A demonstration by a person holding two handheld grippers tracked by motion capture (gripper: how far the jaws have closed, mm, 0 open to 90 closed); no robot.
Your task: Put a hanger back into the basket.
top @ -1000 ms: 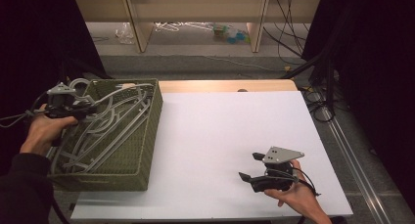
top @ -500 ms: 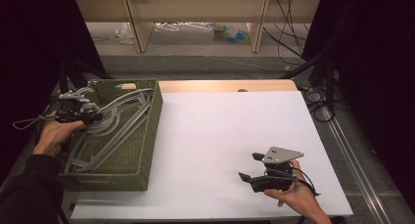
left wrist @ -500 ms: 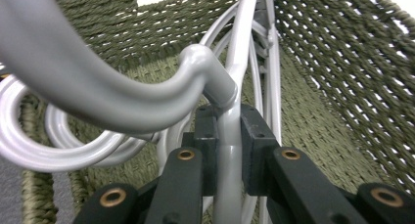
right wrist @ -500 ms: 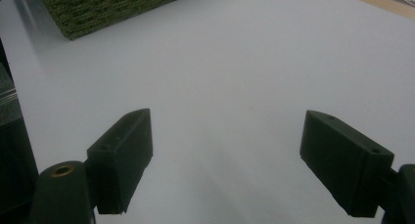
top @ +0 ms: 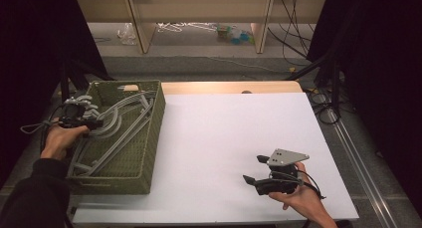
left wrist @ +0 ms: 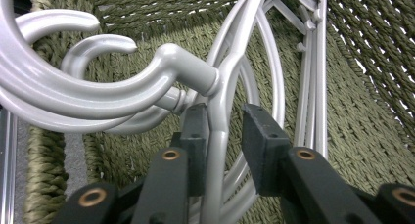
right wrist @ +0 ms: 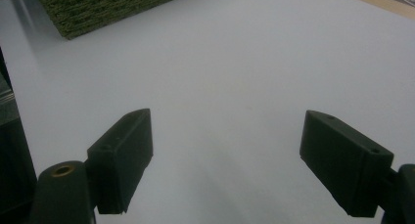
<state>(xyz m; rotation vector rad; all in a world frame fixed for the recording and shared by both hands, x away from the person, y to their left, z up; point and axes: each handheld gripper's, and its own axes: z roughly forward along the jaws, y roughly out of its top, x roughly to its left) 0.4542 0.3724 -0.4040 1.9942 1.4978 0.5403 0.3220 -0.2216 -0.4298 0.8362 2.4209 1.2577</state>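
White tabletop (top: 239,138) carries a green woven basket (top: 149,138) at its left in the high view, grey hangers (top: 119,123) heaped inside; the left gripper (top: 92,122) reaches in, while the right gripper (top: 254,171) rests well apart on the board.

Left gripper view: one hanger's neck (left wrist: 218,136) runs lengthwise between part-open jaws, seemingly touching one pad.

Right gripper view: jaws spread wide over bare table.

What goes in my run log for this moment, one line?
left gripper: open, jaws astride hanger in basket | right gripper: open, idle over table
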